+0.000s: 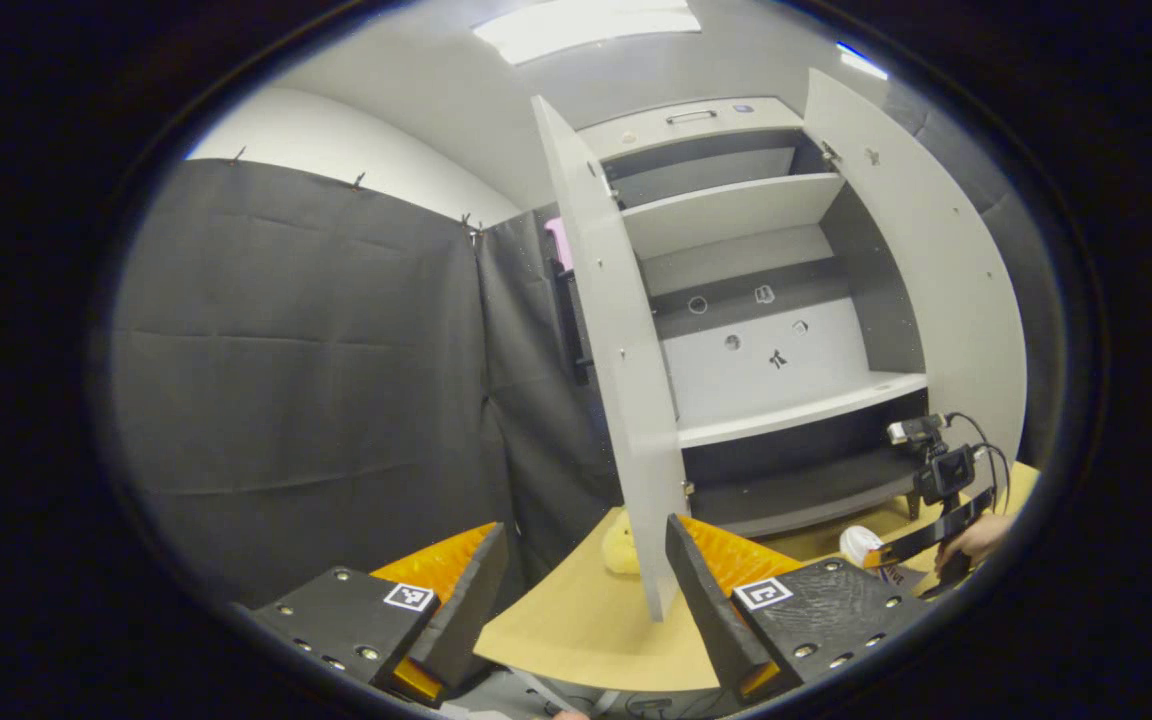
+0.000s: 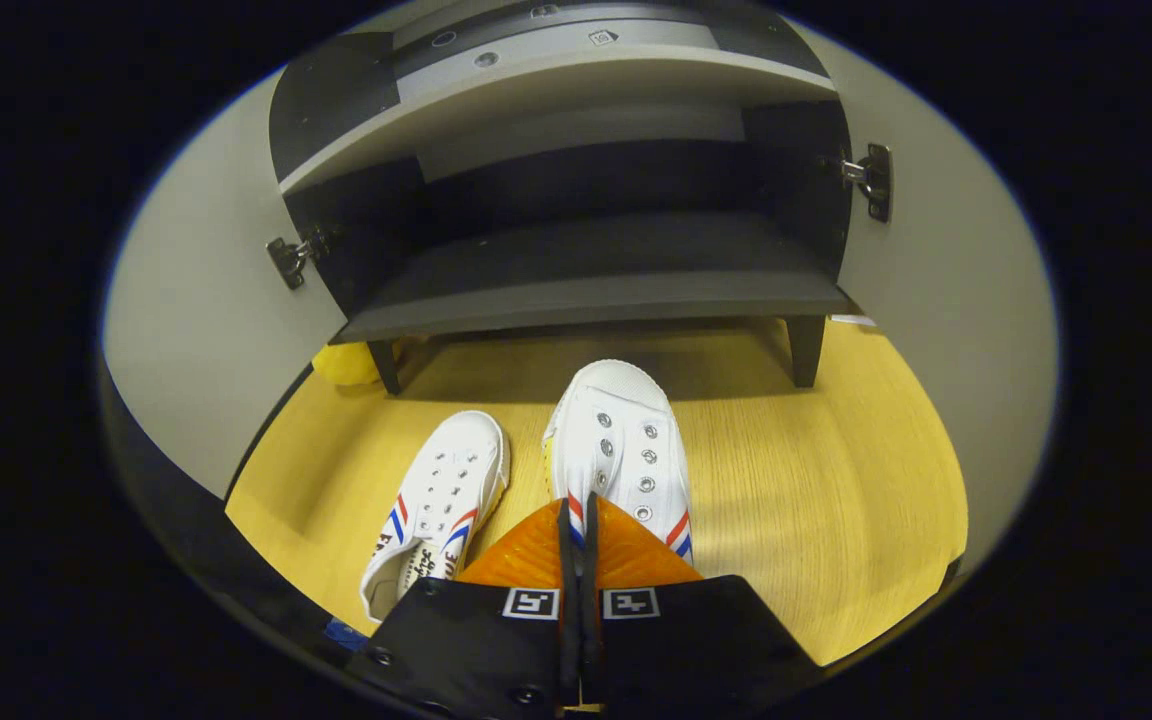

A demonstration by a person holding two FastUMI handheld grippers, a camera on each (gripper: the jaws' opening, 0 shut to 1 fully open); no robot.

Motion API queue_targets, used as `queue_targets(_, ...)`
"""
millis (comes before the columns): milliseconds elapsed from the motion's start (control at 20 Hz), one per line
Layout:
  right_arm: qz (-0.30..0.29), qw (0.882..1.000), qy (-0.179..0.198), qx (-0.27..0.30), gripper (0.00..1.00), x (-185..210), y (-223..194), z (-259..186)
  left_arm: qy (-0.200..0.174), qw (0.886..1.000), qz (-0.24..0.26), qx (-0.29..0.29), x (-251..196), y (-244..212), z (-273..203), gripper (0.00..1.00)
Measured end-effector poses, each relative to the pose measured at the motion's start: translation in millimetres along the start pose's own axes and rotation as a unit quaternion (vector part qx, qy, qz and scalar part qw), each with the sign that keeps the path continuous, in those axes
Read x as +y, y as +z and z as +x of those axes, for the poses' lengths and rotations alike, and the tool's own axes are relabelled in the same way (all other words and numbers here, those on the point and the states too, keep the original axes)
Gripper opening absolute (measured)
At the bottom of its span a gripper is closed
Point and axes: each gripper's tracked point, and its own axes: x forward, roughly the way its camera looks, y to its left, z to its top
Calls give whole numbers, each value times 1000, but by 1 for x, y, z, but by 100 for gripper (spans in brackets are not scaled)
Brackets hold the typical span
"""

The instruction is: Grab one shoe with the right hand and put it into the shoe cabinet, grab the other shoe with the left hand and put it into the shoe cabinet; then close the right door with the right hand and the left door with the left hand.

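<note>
Shoes first, left gripper view: one white shoe [image 1: 858, 543] just peeked out low right on the wooden table [image 1: 576, 620], in front of the shoe cabinet [image 1: 756, 330]. Left door [image 1: 616, 360] and right door [image 1: 921, 280] both stood swung open, shelves bare. Left gripper [image 1: 586, 570] hung near the table's edge with its fingers spread wide, nothing between them. Right gripper [image 1: 941, 500] sat farther off at the right, a hand [image 1: 976, 540] on it, just beside that shoe. Something yellow [image 1: 621, 545] lay behind the left door's lower edge.

Right gripper view: both shoes lay on the table [image 2: 836, 480] before the cabinet's bottom shelf [image 2: 596, 290], toes toward it. Right shoe [image 2: 621, 450] sat straight ahead, left shoe [image 2: 441, 505] beside it, angled. Right gripper [image 2: 579, 520] had its fingers pinched nearly together over the right shoe's opening, apparently on its rear edge; actual clamp couldn't be confirmed. Yellow object [image 2: 346, 365] sat by the cabinet leg.
</note>
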Motion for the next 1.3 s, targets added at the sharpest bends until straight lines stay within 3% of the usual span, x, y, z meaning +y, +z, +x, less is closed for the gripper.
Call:
queue_targets(600,16,992,35,-121,2,6,119,-101,-53,998,-17,-32,-43,17,11,99)
queue_targets(900,7,983,44,-180,2,12,182,-140,-70,996,-28,-46,-57,24,21,99)
queue_targets(1300,-3,969,38,-245,2,17,275,-150,-83,995,-43,-44,-70,18,32,99)
